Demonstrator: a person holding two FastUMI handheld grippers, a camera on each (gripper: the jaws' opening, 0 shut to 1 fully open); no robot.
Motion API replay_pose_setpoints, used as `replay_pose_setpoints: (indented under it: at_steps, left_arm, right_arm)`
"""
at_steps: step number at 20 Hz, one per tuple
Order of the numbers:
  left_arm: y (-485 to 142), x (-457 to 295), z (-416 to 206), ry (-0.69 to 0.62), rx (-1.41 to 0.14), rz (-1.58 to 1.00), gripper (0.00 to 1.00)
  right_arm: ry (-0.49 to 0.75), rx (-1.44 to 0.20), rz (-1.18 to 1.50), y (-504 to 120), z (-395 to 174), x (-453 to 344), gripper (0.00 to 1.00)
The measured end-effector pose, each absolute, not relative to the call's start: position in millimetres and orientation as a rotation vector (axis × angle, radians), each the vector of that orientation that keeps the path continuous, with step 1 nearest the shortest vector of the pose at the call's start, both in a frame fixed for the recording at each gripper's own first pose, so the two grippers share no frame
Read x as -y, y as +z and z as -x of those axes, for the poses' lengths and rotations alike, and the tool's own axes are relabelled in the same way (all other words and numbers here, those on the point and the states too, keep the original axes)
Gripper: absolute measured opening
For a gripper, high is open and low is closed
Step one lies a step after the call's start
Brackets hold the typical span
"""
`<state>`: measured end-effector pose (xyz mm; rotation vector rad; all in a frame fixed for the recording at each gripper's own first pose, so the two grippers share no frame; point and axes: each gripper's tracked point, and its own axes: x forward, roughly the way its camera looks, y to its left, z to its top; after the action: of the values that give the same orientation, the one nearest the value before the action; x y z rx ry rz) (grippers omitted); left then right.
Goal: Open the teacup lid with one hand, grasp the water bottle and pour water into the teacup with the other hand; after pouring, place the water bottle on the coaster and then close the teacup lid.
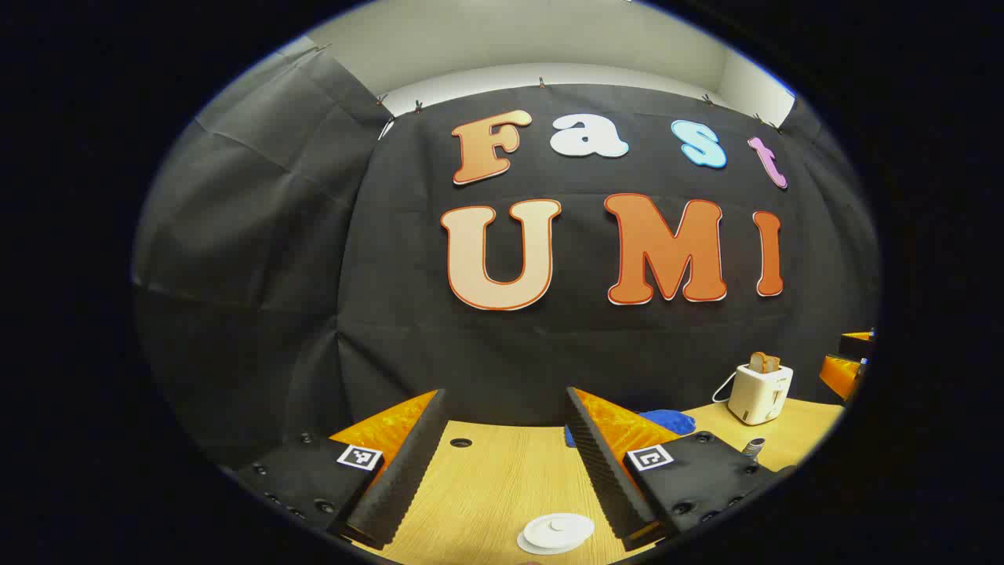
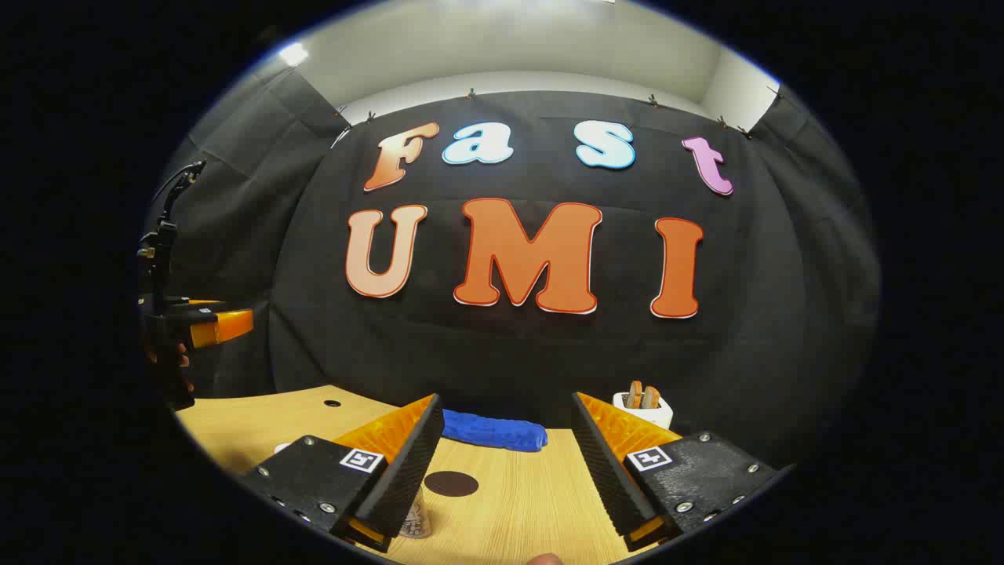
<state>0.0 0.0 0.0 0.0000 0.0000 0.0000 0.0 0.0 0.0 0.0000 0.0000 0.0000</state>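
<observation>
The white teacup lid with its small knob lies low between my left gripper's fingers; the cup under it is hidden. My left gripper is open above it and holds nothing. A ribbed grey cap, likely the water bottle's, peeks out beside the right finger. In the right gripper view, the clear water bottle stands half hidden behind the left finger. The dark round coaster lies just beyond it. My right gripper is open and empty. The left gripper, held by a hand, hovers at far left.
A blue cloth lies at the back of the wooden table, against the black wall. A white toaster with bread slices stands at the back right. The right gripper shows at the edge of the left gripper view.
</observation>
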Motion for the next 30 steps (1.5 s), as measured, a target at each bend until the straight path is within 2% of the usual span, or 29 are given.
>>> replay_pose_setpoints:
  at_steps: [4,9,14,19,23,30]
  left_arm:
    - [12.7,0.5,-0.7,0.005,0.027,-0.008,0.96]
    - [19.3,-3.4,-1.7,0.006,0.023,-0.006,1.0]
    - [30.8,-4.3,-0.7,0.002,0.029,-0.002,1.0]
    - [43.8,-11.1,7.4,-0.008,0.041,0.003,0.98]
    - [21.0,-6.8,10.2,-0.042,-0.014,0.01,1.0]
    - [-49.9,17.6,14.1,-0.149,-0.14,-0.025,0.98]
  right_arm:
    - [0.019,0.012,-0.005,8.4,-1.8,-4.1,0.97]
    - [0.042,0.011,-0.015,15.6,-4.1,-8.5,0.97]
    - [0.056,0.006,-0.019,18.7,-4.8,-11.7,0.97]
    - [0.072,0.013,-0.03,25.8,-0.6,-12.7,0.97]
    - [0.091,-0.023,-0.048,11.9,1.5,-17.1,0.97]
    - [0.171,-0.138,-0.08,-43.9,10.0,-44.8,0.97]
